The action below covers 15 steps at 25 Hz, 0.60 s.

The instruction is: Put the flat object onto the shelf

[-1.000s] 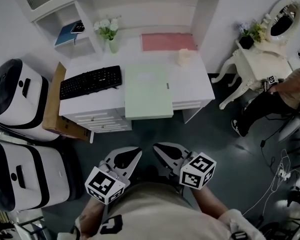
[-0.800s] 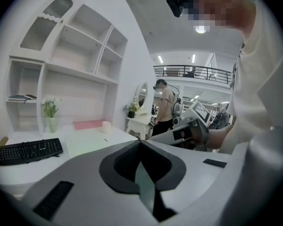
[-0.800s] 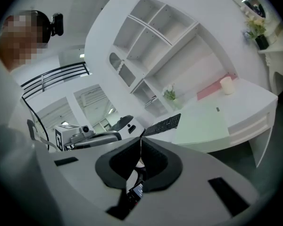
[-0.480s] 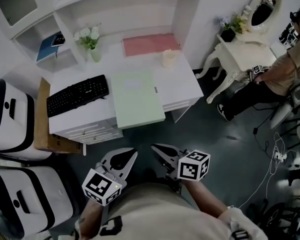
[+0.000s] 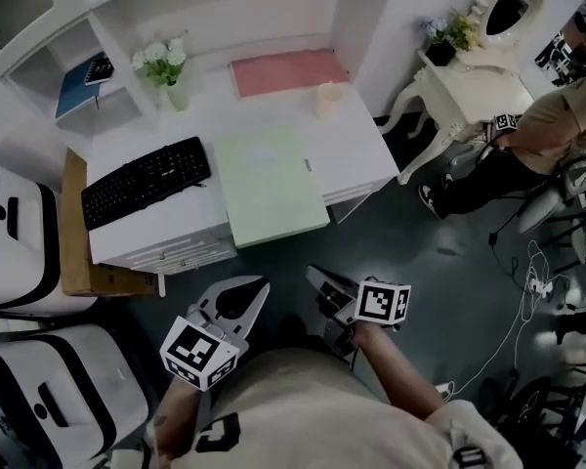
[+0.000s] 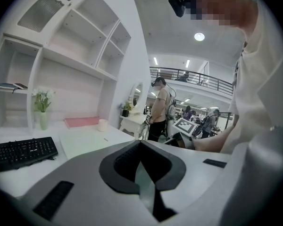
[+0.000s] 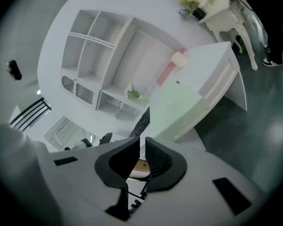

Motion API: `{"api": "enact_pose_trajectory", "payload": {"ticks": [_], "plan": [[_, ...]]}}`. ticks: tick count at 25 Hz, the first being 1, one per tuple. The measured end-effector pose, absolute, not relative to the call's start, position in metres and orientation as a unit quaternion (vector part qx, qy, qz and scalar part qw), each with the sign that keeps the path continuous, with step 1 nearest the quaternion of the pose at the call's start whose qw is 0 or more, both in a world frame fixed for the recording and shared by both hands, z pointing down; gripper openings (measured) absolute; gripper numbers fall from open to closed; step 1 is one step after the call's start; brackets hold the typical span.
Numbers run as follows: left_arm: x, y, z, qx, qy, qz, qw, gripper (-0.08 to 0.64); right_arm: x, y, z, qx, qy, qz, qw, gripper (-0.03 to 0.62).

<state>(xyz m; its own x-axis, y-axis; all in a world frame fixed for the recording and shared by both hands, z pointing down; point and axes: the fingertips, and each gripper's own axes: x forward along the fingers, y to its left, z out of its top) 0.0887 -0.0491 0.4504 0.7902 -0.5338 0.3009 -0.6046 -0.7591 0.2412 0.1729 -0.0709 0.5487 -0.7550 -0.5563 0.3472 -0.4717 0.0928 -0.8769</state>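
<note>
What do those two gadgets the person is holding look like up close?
The left tongs and right tongs match: pale grey plastic with wide rounded jaws lined with dark ribbed pads. Each carries a white cube printed with black square patterns. The person wears a light short-sleeved top.

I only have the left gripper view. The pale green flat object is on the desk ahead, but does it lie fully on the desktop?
Observer: No. In the head view the green flat object overhangs the front edge of the desk.
Operator: Is the right hand-held gripper carrying anything?
Observer: No. Its jaws are shut with nothing between them.
Operator: Anything at the desk's left end?
Observer: A cardboard box stands beside that end.
</note>
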Motion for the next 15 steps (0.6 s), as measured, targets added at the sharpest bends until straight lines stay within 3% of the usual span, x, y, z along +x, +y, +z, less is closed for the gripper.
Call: {"api": "enact_pose_trajectory", "payload": {"ticks": [1, 3, 4, 15], "plan": [[0.086, -0.050, 0.452, 0.931, -0.306, 0.107, 0.167, 0.013, 0.172, -0.073, 0.553, -0.347, 0.729, -0.589, 0.043, 0.040], [0.079, -0.052, 0.455, 0.930, -0.308, 0.107, 0.171, 0.014, 0.169, -0.074, 0.564, -0.338, 0.710, -0.616, 0.055, 0.199], [0.075, -0.053, 0.456, 0.929, -0.310, 0.107, 0.174, 0.014, 0.167, -0.076, 0.569, -0.335, 0.700, -0.628, 0.062, 0.246], [0.053, -0.072, 0.466, 0.929, -0.304, 0.103, 0.185, 0.012, 0.163, -0.109, 0.632, -0.346, 0.598, -0.712, 0.126, 0.329]]}}
